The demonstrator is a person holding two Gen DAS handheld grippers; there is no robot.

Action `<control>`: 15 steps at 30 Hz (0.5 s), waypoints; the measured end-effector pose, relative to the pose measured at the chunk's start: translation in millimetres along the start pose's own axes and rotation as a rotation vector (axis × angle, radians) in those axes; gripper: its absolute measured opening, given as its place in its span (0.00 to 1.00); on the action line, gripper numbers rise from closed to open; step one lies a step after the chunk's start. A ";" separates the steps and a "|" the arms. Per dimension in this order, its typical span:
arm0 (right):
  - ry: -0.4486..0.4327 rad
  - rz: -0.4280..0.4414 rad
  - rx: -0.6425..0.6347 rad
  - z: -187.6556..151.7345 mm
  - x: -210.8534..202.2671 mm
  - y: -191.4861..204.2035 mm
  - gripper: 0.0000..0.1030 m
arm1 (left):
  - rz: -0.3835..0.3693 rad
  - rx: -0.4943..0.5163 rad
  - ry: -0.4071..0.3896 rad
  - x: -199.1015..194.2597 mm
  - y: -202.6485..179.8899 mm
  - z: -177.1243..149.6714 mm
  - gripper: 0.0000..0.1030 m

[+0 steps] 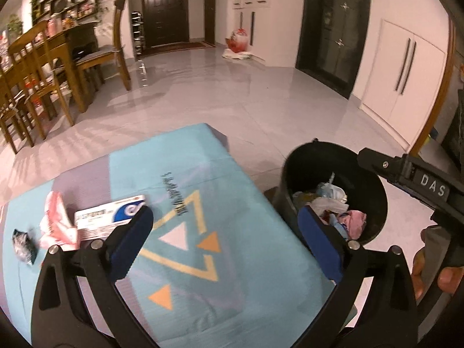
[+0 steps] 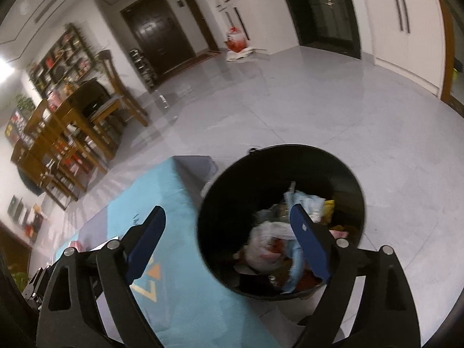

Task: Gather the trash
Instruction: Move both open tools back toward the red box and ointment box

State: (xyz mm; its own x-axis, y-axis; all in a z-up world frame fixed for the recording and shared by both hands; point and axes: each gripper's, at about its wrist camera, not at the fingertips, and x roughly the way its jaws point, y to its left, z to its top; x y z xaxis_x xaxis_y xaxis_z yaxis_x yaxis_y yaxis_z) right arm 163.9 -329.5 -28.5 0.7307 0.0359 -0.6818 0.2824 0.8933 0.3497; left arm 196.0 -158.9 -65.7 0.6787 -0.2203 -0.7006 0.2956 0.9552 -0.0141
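The left gripper (image 1: 223, 226) is held with jaws wide apart and empty above the worktop (image 1: 232, 261). The right gripper (image 2: 229, 229) is likewise spread and empty, over the black bin (image 2: 220, 203) beside the worktop's right edge. A crumpled pink wrapper (image 1: 56, 220), a white box (image 1: 107, 214) and a dark scrap (image 1: 24, 245) are left near the left edge.

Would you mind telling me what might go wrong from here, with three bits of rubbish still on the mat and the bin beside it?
1. The flat box lies flush on the mat; the left gripper fingers may slide over it rather than get under an edge.
2. The pink wrapper touches the box and could be dragged along or dropped.
3. The black bin stands close to the mat's edge; the right gripper above it could knock its rim.
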 end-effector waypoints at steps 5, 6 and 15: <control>0.006 0.041 -0.068 -4.8 5.9 31.0 0.85 | 0.047 -0.041 -0.017 -15.7 33.1 -4.7 0.97; 0.005 0.047 -0.082 -5.9 7.1 36.8 0.86 | 0.055 -0.049 -0.018 -17.4 38.2 -5.5 0.97; 0.052 0.112 -0.181 -19.9 25.6 94.7 0.95 | 0.109 -0.119 0.017 -26.7 94.1 -23.5 0.97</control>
State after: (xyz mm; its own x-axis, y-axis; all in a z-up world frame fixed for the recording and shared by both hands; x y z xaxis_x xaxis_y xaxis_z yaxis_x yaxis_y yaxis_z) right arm 197.1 -235.1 -25.7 0.7166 0.1582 -0.6793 0.0819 0.9481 0.3071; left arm 189.8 -58.5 -65.1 0.6904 -0.1118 -0.7147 0.1388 0.9901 -0.0208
